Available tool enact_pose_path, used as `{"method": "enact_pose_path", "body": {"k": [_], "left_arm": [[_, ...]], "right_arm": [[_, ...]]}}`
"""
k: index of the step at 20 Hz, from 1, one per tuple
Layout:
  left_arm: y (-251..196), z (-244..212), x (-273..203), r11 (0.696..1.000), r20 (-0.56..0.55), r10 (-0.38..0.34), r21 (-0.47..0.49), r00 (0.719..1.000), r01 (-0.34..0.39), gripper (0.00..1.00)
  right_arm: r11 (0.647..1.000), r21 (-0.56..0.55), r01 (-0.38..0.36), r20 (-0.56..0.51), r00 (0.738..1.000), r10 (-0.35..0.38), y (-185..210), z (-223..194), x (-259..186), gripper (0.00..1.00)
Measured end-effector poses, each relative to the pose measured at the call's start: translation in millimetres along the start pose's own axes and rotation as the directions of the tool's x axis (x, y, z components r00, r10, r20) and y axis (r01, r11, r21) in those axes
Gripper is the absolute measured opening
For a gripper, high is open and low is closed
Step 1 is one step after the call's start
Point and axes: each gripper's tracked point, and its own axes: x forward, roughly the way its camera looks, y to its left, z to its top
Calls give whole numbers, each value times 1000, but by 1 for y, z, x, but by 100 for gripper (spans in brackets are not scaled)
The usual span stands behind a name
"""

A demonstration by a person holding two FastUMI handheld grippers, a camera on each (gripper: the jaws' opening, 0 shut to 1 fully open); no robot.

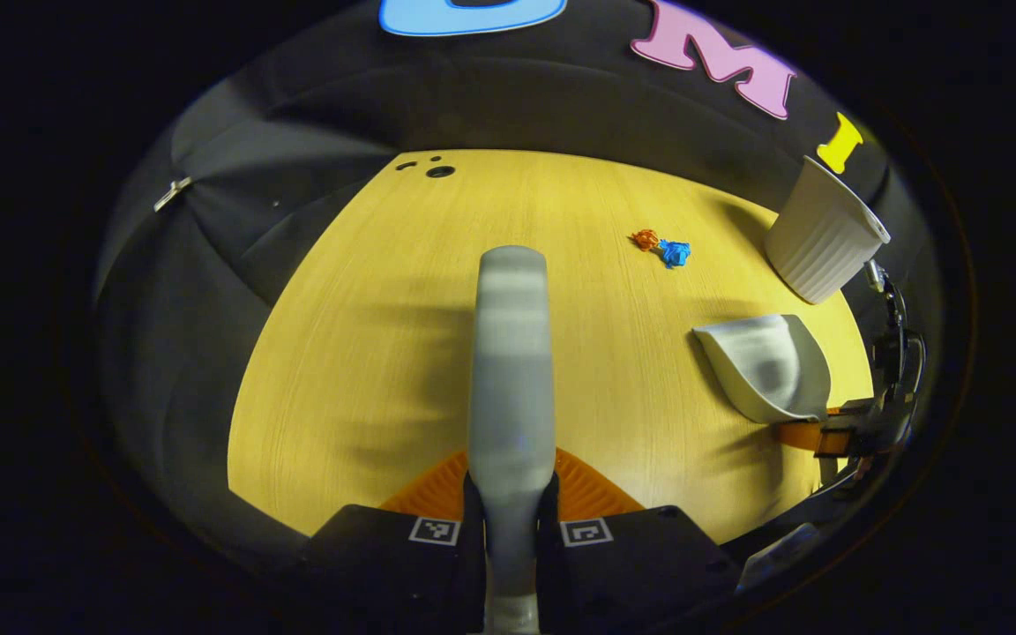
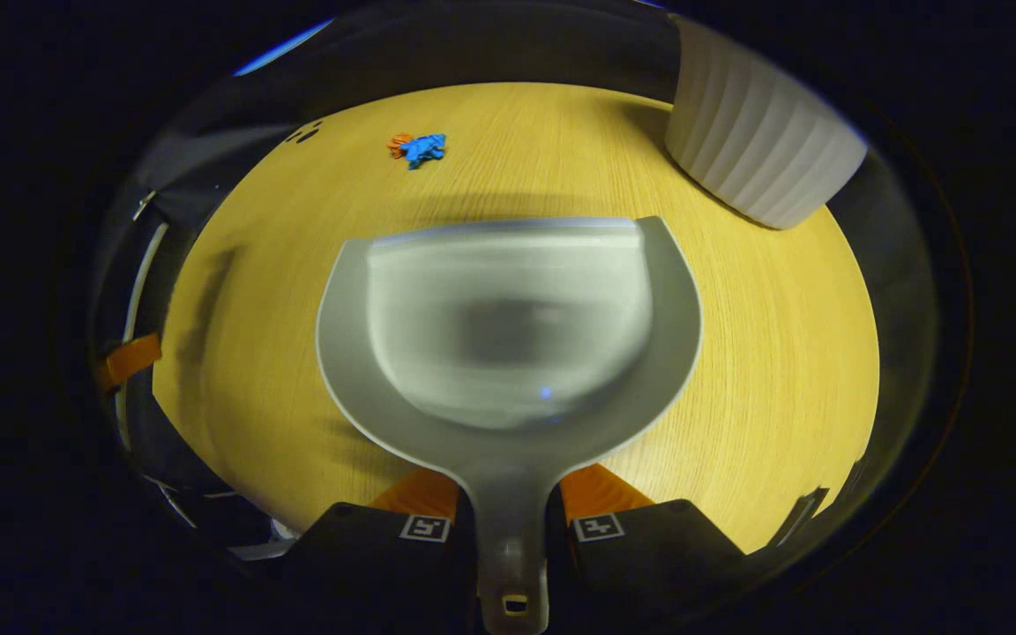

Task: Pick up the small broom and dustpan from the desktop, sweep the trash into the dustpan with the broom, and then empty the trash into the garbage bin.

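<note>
Trash (image 2: 418,148) on desktop (image 2: 781,353); bin (image 2: 759,150) right; dustpan (image 2: 508,326) nearer.

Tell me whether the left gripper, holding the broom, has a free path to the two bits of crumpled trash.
Probably yes. The left gripper holds the broom, and only bare desktop lies ahead toward the trash. The dustpan and bin sit off to the side.

Left gripper (image 1: 511,507) clamps the broom (image 1: 511,370) (trash (image 1: 662,248) well ahead).
</note>
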Motion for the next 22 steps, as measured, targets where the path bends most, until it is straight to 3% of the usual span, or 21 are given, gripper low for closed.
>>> {"method": "enact_pose_path", "body": {"k": [1, 9, 10, 14, 16, 18, 22], "left_arm": [[-6, 9, 9, 1000, -3, -8, 6, 1000, 8, 27], [-33, 85, 69, 993, -13, -11, 120, 1000, 13, 27], [-36, 95, 79, 989, -20, -9, 145, 1000, 12, 25], [-46, 136, 114, 953, 2, 22, 301, 1000, -22, 27], [-58, 150, 135, 923, 9, 22, 384, 1000, -24, 27], [-71, 163, 151, 874, 13, 21, 484, 1000, -25, 27], [-91, 176, 176, 732, -16, 32, 681, 999, -12, 28]], "right_arm": [[1000, -6, -3, 2, 1000, 3, 0, -1, 0, 35], [996, -75, -41, -14, 999, 40, -20, 5, -9, 35], [995, -81, -50, -14, 999, 49, -23, 8, -11, 32], [984, -175, -34, 8, 999, 36, -47, 17, -15, 35], [975, -220, -28, 7, 1000, 31, -57, 15, -13, 35], [965, -263, -21, 2, 1000, 23, -65, 12, -13, 35], [953, -301, -34, -9, 999, 33, -68, 4, -8, 36]]}}
